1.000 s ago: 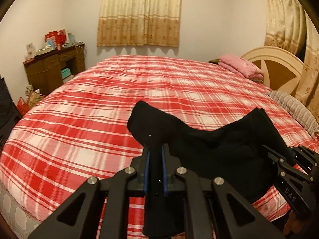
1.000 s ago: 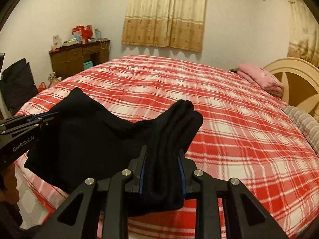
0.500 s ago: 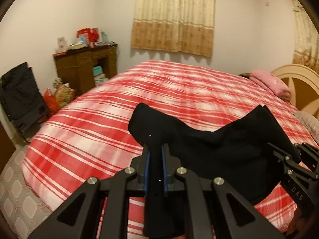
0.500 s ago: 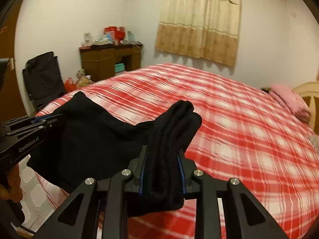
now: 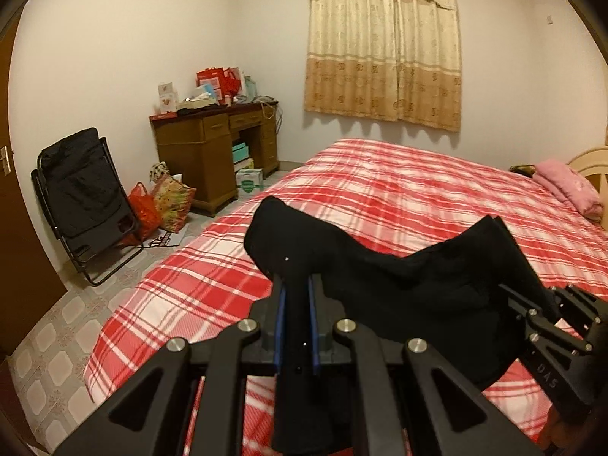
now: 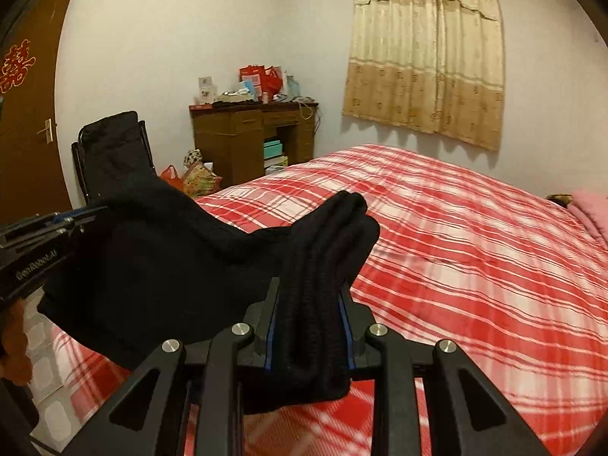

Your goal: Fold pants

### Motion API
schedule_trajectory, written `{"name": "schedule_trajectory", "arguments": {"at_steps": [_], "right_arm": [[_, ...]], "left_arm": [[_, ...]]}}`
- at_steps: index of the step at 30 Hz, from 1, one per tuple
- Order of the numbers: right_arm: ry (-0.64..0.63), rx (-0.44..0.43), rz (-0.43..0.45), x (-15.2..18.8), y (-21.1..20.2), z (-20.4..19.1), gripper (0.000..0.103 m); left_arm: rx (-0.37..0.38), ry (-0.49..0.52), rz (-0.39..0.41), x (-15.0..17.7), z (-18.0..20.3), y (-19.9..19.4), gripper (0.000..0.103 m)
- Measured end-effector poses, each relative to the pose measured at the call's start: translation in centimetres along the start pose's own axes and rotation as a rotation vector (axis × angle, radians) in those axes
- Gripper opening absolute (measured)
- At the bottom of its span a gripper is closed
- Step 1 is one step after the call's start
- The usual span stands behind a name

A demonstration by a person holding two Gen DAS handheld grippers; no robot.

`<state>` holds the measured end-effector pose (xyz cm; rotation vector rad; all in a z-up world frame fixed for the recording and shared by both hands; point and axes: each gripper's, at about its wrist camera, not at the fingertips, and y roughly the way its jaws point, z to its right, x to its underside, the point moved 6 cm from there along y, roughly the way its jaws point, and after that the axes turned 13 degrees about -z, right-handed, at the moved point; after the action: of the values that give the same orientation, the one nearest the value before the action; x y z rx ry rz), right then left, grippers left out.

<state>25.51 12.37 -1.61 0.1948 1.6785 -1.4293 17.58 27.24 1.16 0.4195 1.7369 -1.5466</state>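
The black pants (image 5: 410, 288) hang in the air over the near edge of the bed, folded into a thick bundle and stretched between both grippers. My left gripper (image 5: 295, 285) is shut on one end of the pants. My right gripper (image 6: 309, 288) is shut on the other end, where several layers bunch between its blue pads. The pants (image 6: 159, 262) sag in the middle. In the left wrist view the right gripper (image 5: 547, 323) shows at the right edge; in the right wrist view the left gripper (image 6: 57, 224) shows at the left edge.
The bed with a red plaid cover (image 5: 418, 190) lies below and ahead. A pink folded blanket (image 5: 566, 190) sits by the headboard. A wooden desk (image 5: 216, 144), a black folding chair (image 5: 83, 197) and bags (image 5: 159, 205) stand on the tiled floor at left. A brown door (image 6: 26, 114) is further left.
Both grippers, still holding the pants, have swung to the left: the desk, chair and floor have come into view and the headboard has slid to the right edge.
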Motion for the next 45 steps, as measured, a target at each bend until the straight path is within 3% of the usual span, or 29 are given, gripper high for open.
{"name": "schedule_trajectory", "arguments": {"at_steps": [5,9,11,15,18,20,22,24,29,30,31,32,33,37,41,44,45], "right_arm": [[-0.031,0.015,-0.119,1.4,6.4,-0.1,0.027],[-0.020,0.020,-0.174,2.8,8.8,1.0,0.029],[-0.018,0.019,-0.166,2.8,9.0,1.1,0.032],[-0.024,0.021,-0.200,2.9,9.3,1.7,0.049],[0.019,-0.014,-0.219,3.0,8.6,2.4,0.057],[0.070,-0.055,-0.221,3.1,7.7,3.3,0.057],[0.143,-0.067,-0.197,3.4,6.2,5.0,0.057],[0.199,-0.052,-0.173,3.9,4.8,6.3,0.058],[0.209,0.037,-0.069,4.8,1.0,6.3,0.057],[0.193,0.027,-0.062,4.8,0.7,5.8,0.054],[0.164,0.013,-0.064,4.7,0.5,4.8,0.035],[0.140,0.005,-0.073,4.6,0.5,4.1,0.025],[0.101,-0.010,-0.086,4.4,0.8,2.9,0.021],[0.054,-0.035,-0.115,4.7,2.1,1.1,0.021],[0.080,-0.068,-0.263,7.1,5.5,1.2,0.021],[0.116,-0.089,-0.354,9.2,7.5,2.2,0.021],[0.134,-0.104,-0.329,9.4,7.2,2.5,0.021]], "left_arm": [[-0.033,-0.035,-0.104,1.5,-1.4,5.4,0.011],[-0.048,-0.047,-0.167,3.1,-2.0,7.5,0.012],[-0.050,-0.055,-0.182,3.4,-2.3,7.9,0.015],[-0.076,-0.035,-0.207,3.7,-2.5,8.5,0.020],[-0.094,-0.043,-0.217,3.9,-3.3,8.1,0.039],[-0.121,-0.063,-0.211,3.9,-4.4,7.4,0.064],[-0.132,-0.088,-0.204,3.8,-5.7,6.5,0.079],[-0.139,-0.117,-0.195,3.9,-7.3,5.4,0.087],[-0.236,-0.165,-0.148,5.0,-9.7,2.6,0.087],[-0.243,-0.171,-0.136,5.1,-9.7,2.1,0.087],[-0.242,-0.173,-0.123,5.2,-9.4,1.6,0.087],[-0.229,-0.173,-0.108,5.2,-8.9,1.0,0.087],[-0.210,-0.167,-0.094,5.0,-8.2,0.6,0.087],[-0.158,-0.092,-0.041,3.6,-4.1,0.4,0.087],[-0.081,-0.070,-0.099,2.4,-1.1,3.9,0.087],[-0.097,-0.157,-0.256,4.0,-2.2,7.4,0.087],[-0.084,-0.184,-0.287,4.7,-2.6,7.9,0.087]]}}
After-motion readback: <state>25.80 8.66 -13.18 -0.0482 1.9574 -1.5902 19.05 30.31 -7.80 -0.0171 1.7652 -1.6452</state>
